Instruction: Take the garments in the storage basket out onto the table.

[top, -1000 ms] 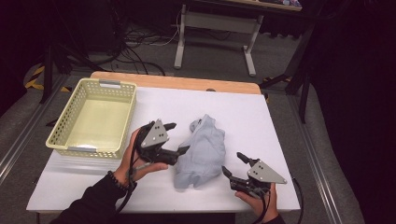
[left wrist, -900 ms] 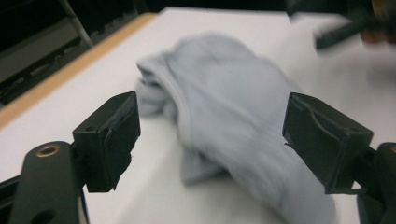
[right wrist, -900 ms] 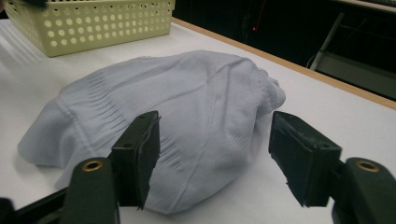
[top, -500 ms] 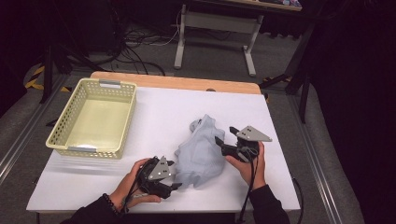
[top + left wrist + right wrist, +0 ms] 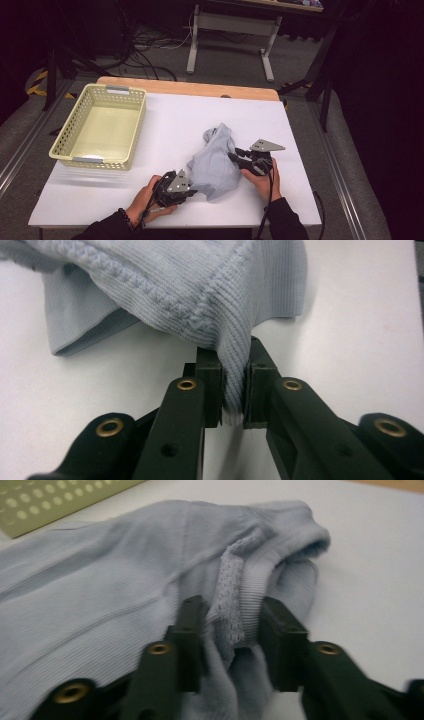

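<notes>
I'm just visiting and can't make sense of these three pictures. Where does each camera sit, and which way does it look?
High view: above the person's side, looking forward and down on the table; basket, garment, both forearms, left gripper, right gripper.
Left gripper view: rides on the left gripper, looking along its jaws, clamped on a garment edge.
Right gripper view: rides on the right gripper, jaws just closing around a garment fold.
All share the blue garment.

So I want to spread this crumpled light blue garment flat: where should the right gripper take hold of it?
On the thick ribbed hem at the garment's right edge, coming in level from that side. The band stands up in a fold there, already between the right gripper's closing jaws; the left gripper has pinched the near hem.
</notes>
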